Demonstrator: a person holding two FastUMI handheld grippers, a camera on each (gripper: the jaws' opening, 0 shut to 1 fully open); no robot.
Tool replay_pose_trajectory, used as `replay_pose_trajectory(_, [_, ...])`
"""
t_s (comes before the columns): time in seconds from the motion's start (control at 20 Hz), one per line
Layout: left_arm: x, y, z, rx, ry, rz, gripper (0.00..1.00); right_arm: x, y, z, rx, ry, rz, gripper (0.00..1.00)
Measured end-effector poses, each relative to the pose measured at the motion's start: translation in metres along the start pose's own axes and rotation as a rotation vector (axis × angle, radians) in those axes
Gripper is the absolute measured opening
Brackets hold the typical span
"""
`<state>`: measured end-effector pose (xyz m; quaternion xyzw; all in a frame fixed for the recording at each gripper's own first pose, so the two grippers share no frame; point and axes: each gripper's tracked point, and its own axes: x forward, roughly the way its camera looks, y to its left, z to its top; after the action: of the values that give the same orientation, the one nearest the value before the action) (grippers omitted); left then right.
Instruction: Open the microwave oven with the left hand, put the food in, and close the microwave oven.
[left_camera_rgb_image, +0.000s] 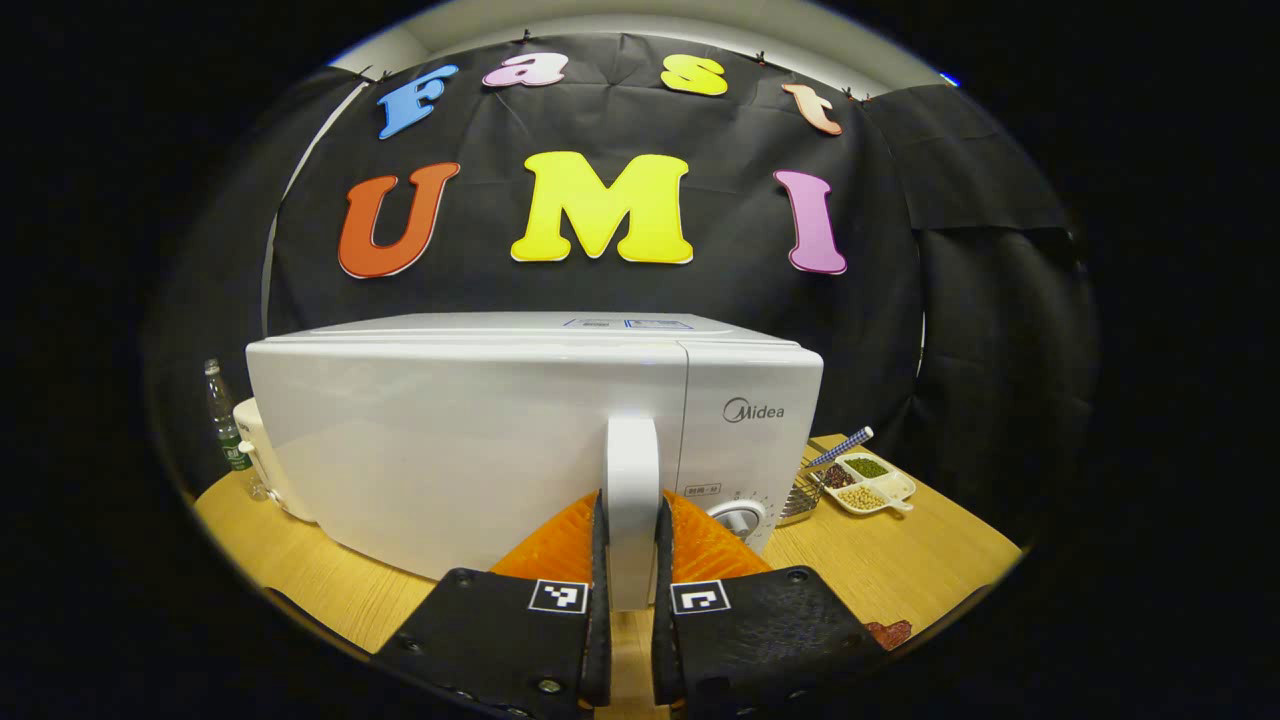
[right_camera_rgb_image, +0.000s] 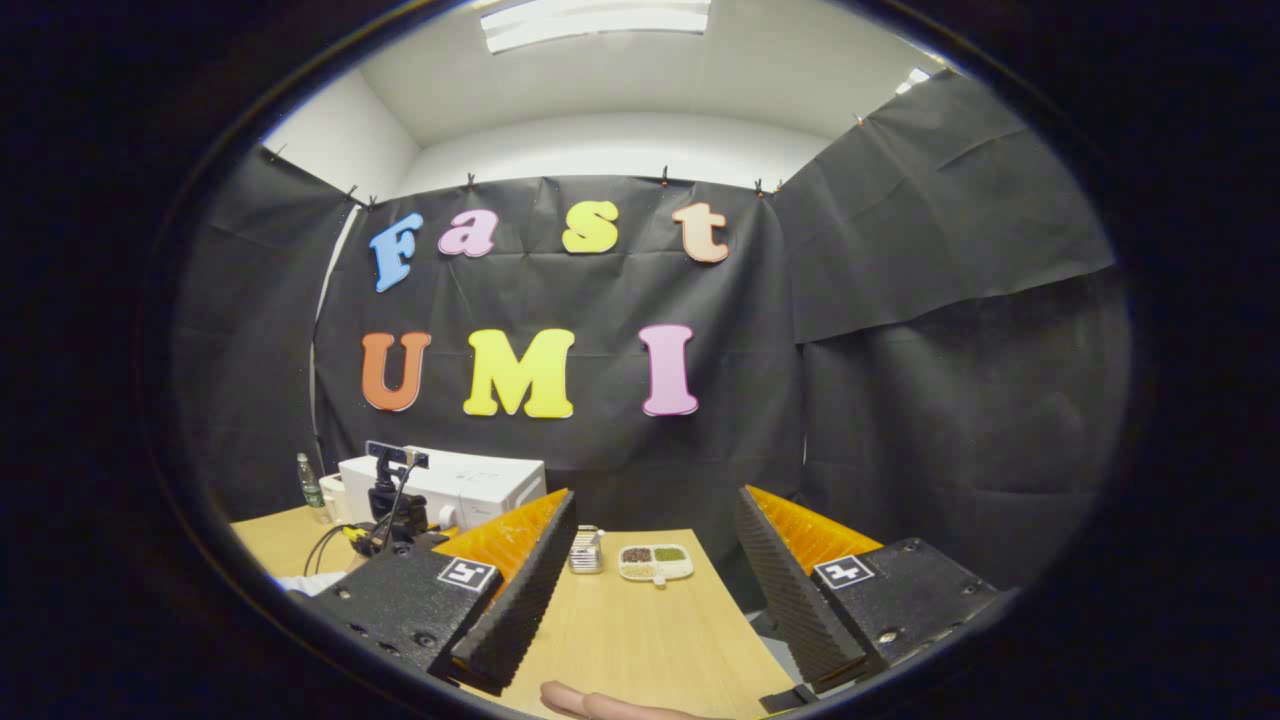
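Staged recording booth, not a real kitchen: black cloth wall pinned up with clips, plain white ceiling with a strip light above. Wooden tabletop carries a white microwave oven, divided dish of beans, green-labelled plastic bottle.

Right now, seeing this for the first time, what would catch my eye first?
The white microwave oven dominates the left gripper view, its door closed, with the left gripper clamped on the upright door handle. In the right gripper view, the right gripper hangs open over the wooden table, facing a divided dish of beans.
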<state>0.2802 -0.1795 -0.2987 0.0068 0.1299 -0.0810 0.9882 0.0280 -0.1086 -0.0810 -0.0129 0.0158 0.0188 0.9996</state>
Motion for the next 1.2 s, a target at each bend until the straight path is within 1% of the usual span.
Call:
replay_pose_trajectory(0.05, [-0.002,0.002,0.001,0.004,-0.004,0.011,0.13,-0.001,0.0,-0.003,-0.003,0.002,-0.001,1.0])
replay_pose_trajectory(0.15, [-0.005,0.001,-0.001,-0.01,0.006,0.012,0.14,0.0,0.0,-0.009,-0.002,0.016,0.0,1.0])
replay_pose_trajectory(0.2, [-0.015,0.001,0.0,-0.01,0.01,0.02,0.14,0.0,-0.001,-0.012,0.001,0.025,0.0,0.9])
replay_pose_trajectory(0.25, [-0.022,0.003,0.003,0.001,-0.015,0.027,0.14,0.001,-0.002,-0.014,0.006,0.033,-0.001,0.9])
replay_pose_trajectory(0.3, [-0.026,0.003,0.001,0.009,-0.013,0.019,0.13,0.004,-0.003,-0.015,0.006,0.043,-0.007,1.0])
replay_pose_trajectory(0.35, [-0.036,0.004,-0.01,-0.007,0.012,0.0,0.13,0.006,-0.004,-0.018,0.005,0.049,-0.009,0.9])
replay_pose_trajectory(0.4, [-0.048,0.005,-0.005,-0.011,-0.023,-0.02,0.13,0.008,-0.003,-0.021,0.003,0.059,-0.011,1.0])
replay_pose_trajectory(0.45, [-0.062,0.008,-0.008,-0.03,-0.007,-0.036,0.13,0.01,0.0,-0.023,-0.004,0.071,-0.01,1.0])
replay_pose_trajectory(0.55, [-0.084,0.015,-0.015,-0.031,-0.021,-0.059,0.13,0.011,0.001,-0.027,0.0,0.091,-0.023,1.0])
replay_pose_trajectory(0.6, [-0.098,0.02,-0.015,-0.028,-0.04,-0.063,0.14,0.011,0.003,-0.028,0.006,0.098,-0.024,0.9])
replay_pose_trajectory(0.65, [-0.109,0.025,-0.017,-0.014,-0.043,-0.065,0.18,0.009,0.006,-0.03,0.012,0.105,-0.025,1.0])
replay_pose_trajectory(0.8, [-0.141,0.045,-0.022,-0.001,-0.059,-0.062,0.18,0.002,0.012,-0.028,0.022,0.112,-0.032,1.0])
replay_pose_trajectory(1.0, [-0.175,0.073,-0.03,-0.043,-0.039,-0.087,0.18,-0.009,0.022,-0.018,0.013,0.099,-0.026,1.0])
replay_pose_trajectory(1.05, [-0.185,0.081,-0.032,-0.044,-0.045,-0.088,0.21,-0.011,0.023,-0.016,0.01,0.09,-0.024,0.9])
replay_pose_trajectory(1.1, [-0.197,0.095,-0.035,-0.042,-0.041,-0.071,0.21,-0.013,0.026,-0.015,0.006,0.083,-0.019,0.9])
replay_pose_trajectory(1.15, [-0.21,0.111,-0.038,-0.048,-0.041,-0.05,0.24,-0.014,0.028,-0.014,0.006,0.078,-0.015,1.0])
replay_pose_trajectory(1.2, [-0.222,0.13,-0.04,-0.062,-0.048,-0.017,0.28,-0.016,0.03,-0.014,0.006,0.074,-0.009,1.0])
